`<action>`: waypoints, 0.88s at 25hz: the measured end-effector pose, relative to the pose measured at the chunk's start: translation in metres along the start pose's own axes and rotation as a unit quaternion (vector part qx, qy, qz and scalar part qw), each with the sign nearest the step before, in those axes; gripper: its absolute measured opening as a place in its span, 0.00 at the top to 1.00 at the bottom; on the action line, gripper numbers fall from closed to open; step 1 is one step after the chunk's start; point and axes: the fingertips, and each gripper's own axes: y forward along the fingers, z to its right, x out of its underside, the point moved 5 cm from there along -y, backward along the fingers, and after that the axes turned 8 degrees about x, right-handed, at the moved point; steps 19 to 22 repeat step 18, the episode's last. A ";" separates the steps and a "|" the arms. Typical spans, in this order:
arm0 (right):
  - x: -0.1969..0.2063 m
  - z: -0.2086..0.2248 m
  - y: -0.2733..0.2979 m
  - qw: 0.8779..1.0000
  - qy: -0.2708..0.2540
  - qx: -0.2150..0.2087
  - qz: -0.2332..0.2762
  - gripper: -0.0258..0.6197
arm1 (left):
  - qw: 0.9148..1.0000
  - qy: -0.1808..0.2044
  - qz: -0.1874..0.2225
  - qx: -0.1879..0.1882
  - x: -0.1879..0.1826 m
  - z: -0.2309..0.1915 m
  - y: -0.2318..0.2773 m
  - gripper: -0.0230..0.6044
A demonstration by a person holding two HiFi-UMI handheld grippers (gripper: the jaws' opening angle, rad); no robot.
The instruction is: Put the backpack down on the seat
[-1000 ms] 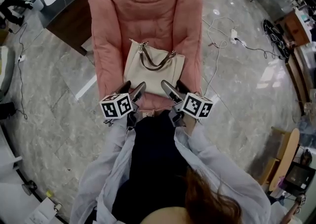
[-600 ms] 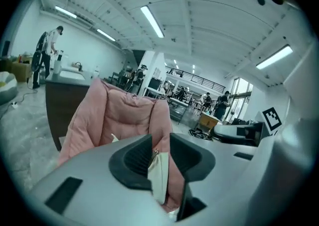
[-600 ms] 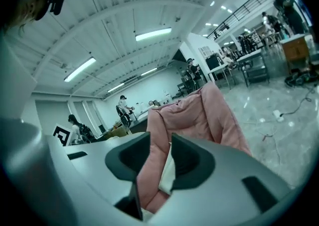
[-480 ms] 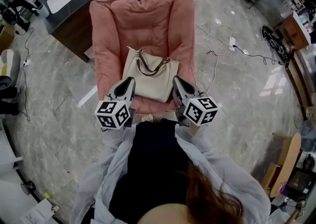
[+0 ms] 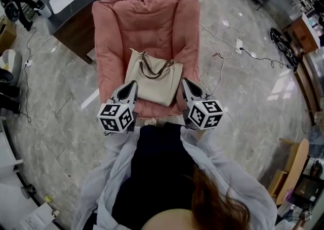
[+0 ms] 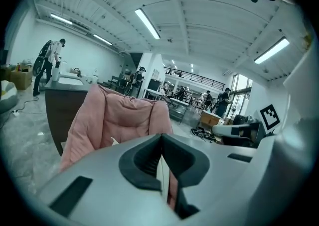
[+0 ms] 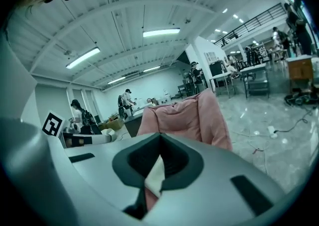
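Head view, left to right: dark cabinet (image 5: 76, 26) at upper left sits close beside the pink armchair (image 5: 147, 18), so that side is tight. The left gripper (image 5: 130, 88) is at lower left of the seat (image 5: 157, 110), tip just beside the backpack's lower-left corner and, as far as I can tell, not gripping it. Left gripper view agrees: claw pressed together on nothing, only a sliver of cream and pink showing behind the tips. The backpack (image 5: 154, 79) is centre frame on the seat cushion, top toward the backrest, brown handles (image 5: 154, 67) flopped on its face. Can't tell if it lies flat or leans back. My read is that the placement is done, since the cushion carries it and neither claw holds it. The padded chair arms pen it in on both sides, so no sideways slide. Its bottom edge is near the seat's front lip, so forward is the only way off. The right gripper (image 5: 186, 83) mirrors the left, tip just beside the bag's right edge. Right gripper view shows the claw closed and empty, cream fabric visible beyond. Both tools flank the bag, probably to steady it. Pulling back toward the person looks unobstructed. Cables (image 5: 223, 46) trail on the open floor right of the chair, a snag risk if anyone steps there.
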 end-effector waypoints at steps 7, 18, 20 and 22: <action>0.011 0.003 0.004 1.000 0.016 0.003 -0.016 0.95 | 1.000 -0.012 -0.011 -0.003 0.009 -0.003 0.002 0.94; 0.012 0.002 0.014 0.999 0.021 0.003 -0.029 0.95 | 0.999 -0.027 -0.016 -0.005 0.011 -0.011 0.008 0.94; 0.012 0.002 0.014 0.999 0.021 0.003 -0.029 0.95 | 0.999 -0.027 -0.016 -0.005 0.011 -0.011 0.008 0.94; 0.012 0.002 0.014 0.999 0.021 0.003 -0.029 0.95 | 0.999 -0.027 -0.016 -0.005 0.011 -0.011 0.008 0.94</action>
